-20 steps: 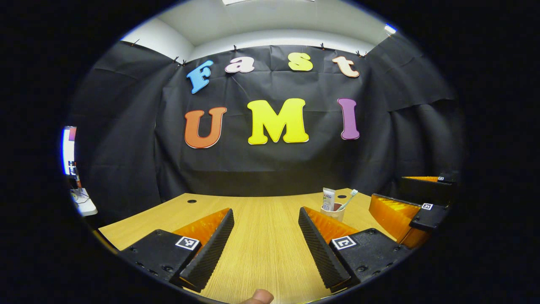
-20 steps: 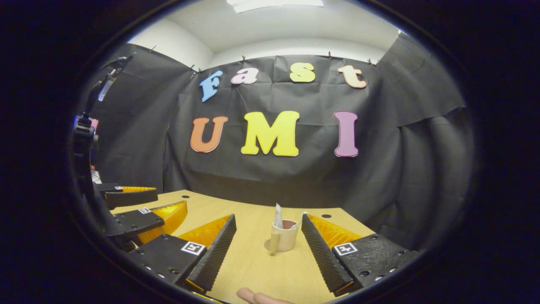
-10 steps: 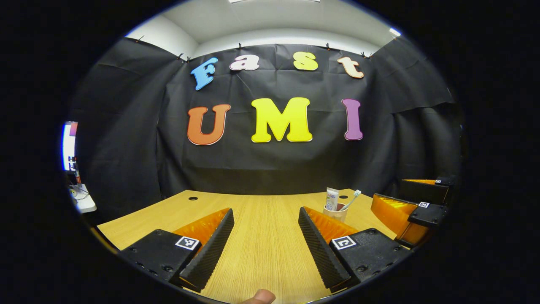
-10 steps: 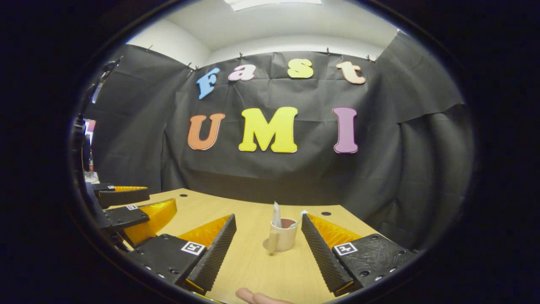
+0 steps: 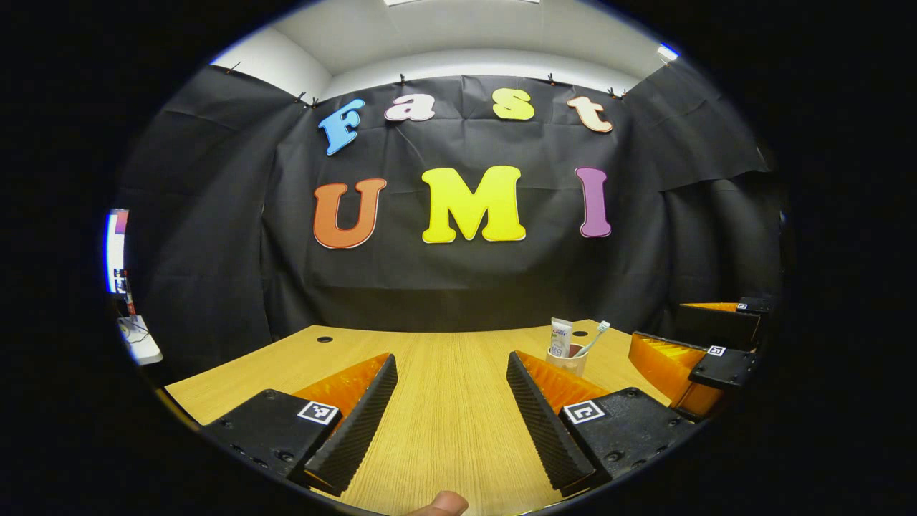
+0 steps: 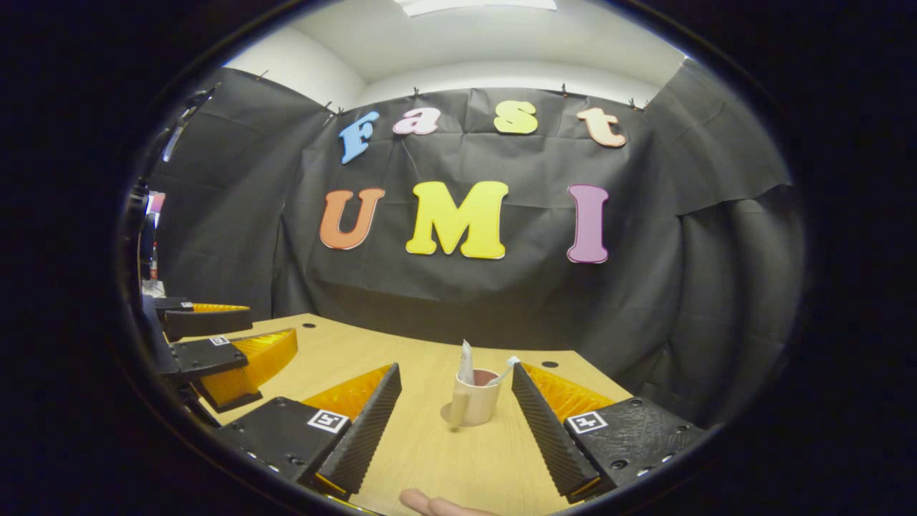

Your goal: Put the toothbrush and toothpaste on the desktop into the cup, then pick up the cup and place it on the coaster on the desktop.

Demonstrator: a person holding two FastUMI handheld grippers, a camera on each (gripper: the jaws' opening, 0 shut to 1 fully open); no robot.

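Small beige cup with a handle [image 6: 476,403] stands upright on the light wood-grain desktop [image 6: 444,459], ahead of the right gripper [image 6: 455,419] and between the lines of its fingers but well clear of both. White toothpaste tube [image 5: 560,337] and pale toothbrush [image 5: 593,337] both stand inside the cup, leaning on its rim. A thin round grey coaster [image 6: 453,415] appears to peek out under the cup's base, so the cup seemingly sits on it. Both grippers stand wide apart and grip nothing; left gripper [image 5: 451,412] hangs over bare desktop. Risks, as judgement: the cup is light and top-heavy with tall contents, so a finger brushing the handle or the leaning brush could tip it or slide it off the coaster. Hard to make out: the coaster's full outline and whether the cup is centred on it; from the left gripper view the cup's base is hidden behind that gripper's finger.
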